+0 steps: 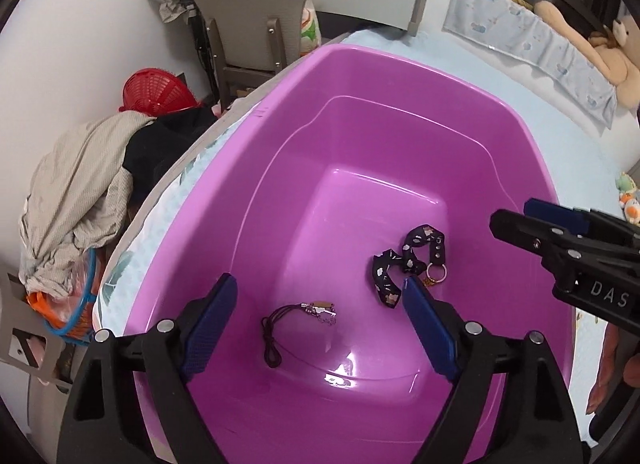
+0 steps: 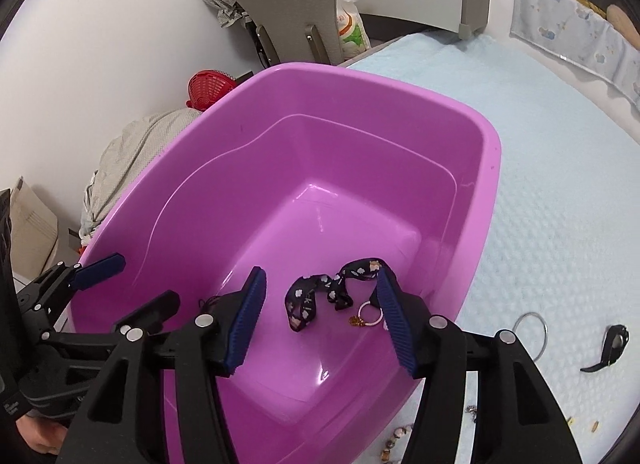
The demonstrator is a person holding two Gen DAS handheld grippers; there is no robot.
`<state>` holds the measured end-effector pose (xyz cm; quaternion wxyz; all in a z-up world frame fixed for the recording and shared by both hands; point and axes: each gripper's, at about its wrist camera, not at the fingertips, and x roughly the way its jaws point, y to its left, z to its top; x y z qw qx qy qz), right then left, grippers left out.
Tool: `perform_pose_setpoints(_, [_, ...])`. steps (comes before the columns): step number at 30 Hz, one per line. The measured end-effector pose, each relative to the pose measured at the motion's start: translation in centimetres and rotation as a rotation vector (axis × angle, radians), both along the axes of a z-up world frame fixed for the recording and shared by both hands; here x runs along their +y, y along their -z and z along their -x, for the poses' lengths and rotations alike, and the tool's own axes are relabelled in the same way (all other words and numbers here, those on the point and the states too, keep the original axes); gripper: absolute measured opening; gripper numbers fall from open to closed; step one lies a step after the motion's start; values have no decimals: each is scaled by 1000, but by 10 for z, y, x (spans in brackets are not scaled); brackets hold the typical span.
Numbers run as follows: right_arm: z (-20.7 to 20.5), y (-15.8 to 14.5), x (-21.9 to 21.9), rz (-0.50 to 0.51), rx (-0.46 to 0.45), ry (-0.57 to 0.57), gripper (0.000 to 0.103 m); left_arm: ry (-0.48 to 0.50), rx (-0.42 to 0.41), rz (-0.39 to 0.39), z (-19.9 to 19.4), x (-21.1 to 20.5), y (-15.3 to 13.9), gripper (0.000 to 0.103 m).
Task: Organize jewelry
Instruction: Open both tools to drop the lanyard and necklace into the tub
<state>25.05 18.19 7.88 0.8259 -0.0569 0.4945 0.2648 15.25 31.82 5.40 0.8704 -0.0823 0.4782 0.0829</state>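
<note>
From each wrist we look steeply down, close in, sharing the purple plastic tub (image 1: 360, 76) toward twelve o'clock.

Home bedroom, blue-covered bed (image 2: 540, 152), plush toy (image 1: 608, 60), clothes pile (image 1: 76, 192), chair (image 1: 248, 4)

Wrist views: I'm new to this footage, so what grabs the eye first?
A big purple tub on the pale blue bed fills both views. On its floor lie a black patterned strap and a dark cord charm. Both grippers, left and right, stand open above them.
</note>
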Motion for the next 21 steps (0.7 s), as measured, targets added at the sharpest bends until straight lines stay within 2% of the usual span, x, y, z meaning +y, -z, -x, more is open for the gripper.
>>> perform_pose_setpoints(10, [11, -6, -6, -34, -7, -4, 55, -30, -24, 18, 10, 1, -10, 83])
perform_pose_setpoints(21, [36, -13, -25, -75, -11, 14, 55, -42, -37, 5, 29, -9, -20, 83])
